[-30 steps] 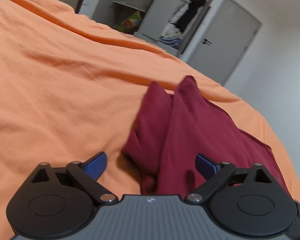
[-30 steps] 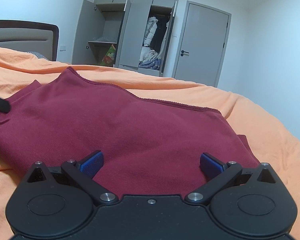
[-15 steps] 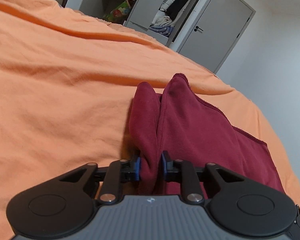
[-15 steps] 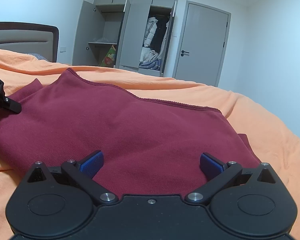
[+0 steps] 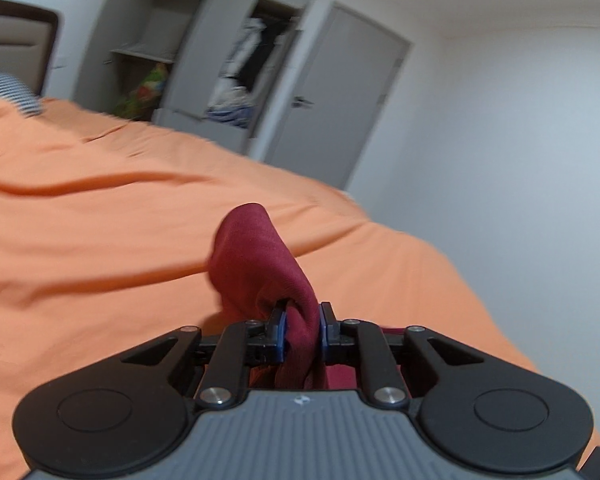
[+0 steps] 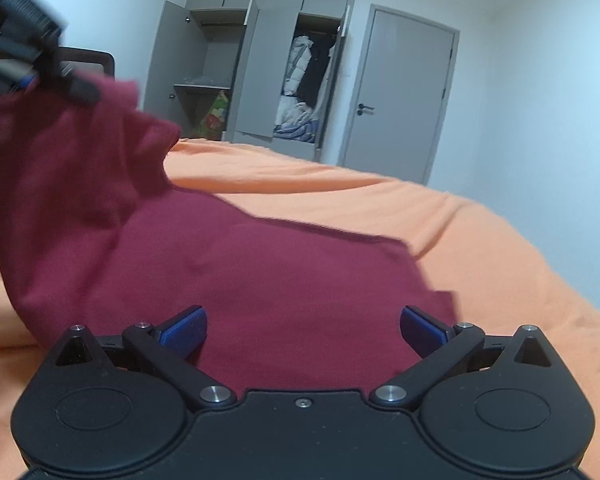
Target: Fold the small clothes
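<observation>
A dark red garment (image 6: 260, 272) lies on the orange bed cover (image 6: 440, 216). My left gripper (image 5: 302, 330) is shut on a bunched corner of the red garment (image 5: 260, 264), which sticks up past the blue pads. In the right wrist view that left gripper (image 6: 24, 76) appears at the upper left, holding the garment's left side lifted off the bed. My right gripper (image 6: 302, 330) hovers low over the near edge of the garment, open, with nothing between its blue pads (image 6: 184, 326).
The orange bed cover (image 5: 100, 240) spreads wide to the left. A headboard (image 5: 16, 44) and a striped pillow (image 5: 16, 92) sit at the far left. An open grey wardrobe (image 6: 280, 76) with clothes and a shut door (image 6: 400, 96) stand beyond the bed.
My left gripper shut on the garment's corner and then lifted it up off the bed. The right gripper stayed open and in place.
</observation>
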Tool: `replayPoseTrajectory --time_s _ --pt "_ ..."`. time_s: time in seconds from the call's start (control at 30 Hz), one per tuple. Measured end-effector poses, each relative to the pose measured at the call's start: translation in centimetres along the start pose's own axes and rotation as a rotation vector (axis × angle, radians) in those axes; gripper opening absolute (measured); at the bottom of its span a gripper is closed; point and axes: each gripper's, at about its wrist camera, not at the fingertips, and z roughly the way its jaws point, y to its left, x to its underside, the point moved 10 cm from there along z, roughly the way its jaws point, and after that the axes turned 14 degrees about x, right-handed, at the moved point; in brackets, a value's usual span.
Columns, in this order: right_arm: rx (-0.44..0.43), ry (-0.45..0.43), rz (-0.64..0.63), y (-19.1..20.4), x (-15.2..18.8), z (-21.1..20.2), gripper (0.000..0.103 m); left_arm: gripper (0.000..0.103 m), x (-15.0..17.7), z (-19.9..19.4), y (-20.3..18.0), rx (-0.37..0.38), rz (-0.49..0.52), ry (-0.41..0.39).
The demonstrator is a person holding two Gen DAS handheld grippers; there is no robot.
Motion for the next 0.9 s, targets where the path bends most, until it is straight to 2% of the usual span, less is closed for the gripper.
replayPoseTrajectory --time_s 0.2,0.37,0.57,0.67,0.7,0.73,0.77,0.8,0.83,0.9 --pt "0.063 0.003 -0.033 -5.0 0.8 -2.1 0.102 0.016 -0.2 5.5 -7.5 0.125 0.073 0.054" --pt "0.143 0.054 -0.05 -8.8 3.6 -3.6 0.102 0.016 3.6 11.6 -13.3 0.197 0.16 0.161" --pt "0.188 0.135 -0.016 -11.2 7.0 -5.1 0.102 0.016 11.3 17.3 -16.0 0.168 0.296 0.363" --pt "0.189 0.148 0.008 -11.7 7.8 -5.7 0.102 0.019 13.5 18.3 -15.5 0.147 0.301 0.433" --pt "0.188 0.151 0.015 -11.8 7.9 -5.9 0.102 0.025 14.0 18.3 -15.4 0.154 0.289 0.442" --pt "0.188 0.155 0.021 -11.8 8.1 -6.0 0.102 0.039 14.0 18.3 -15.0 0.167 0.279 0.446" --pt "0.189 0.16 0.026 -11.9 8.3 -6.1 0.102 0.049 14.0 18.0 -15.0 0.187 0.271 0.445" --pt "0.19 0.163 0.029 -12.0 8.3 -5.8 0.102 0.065 13.8 17.7 -15.3 0.209 0.263 0.432" --pt "0.19 0.164 0.033 -12.1 8.5 -5.6 0.102 0.074 13.6 17.5 -15.5 0.222 0.262 0.416" --pt "0.186 0.165 0.04 -12.0 8.5 -5.7 0.102 0.079 12.9 16.5 -15.5 0.228 0.263 0.396"
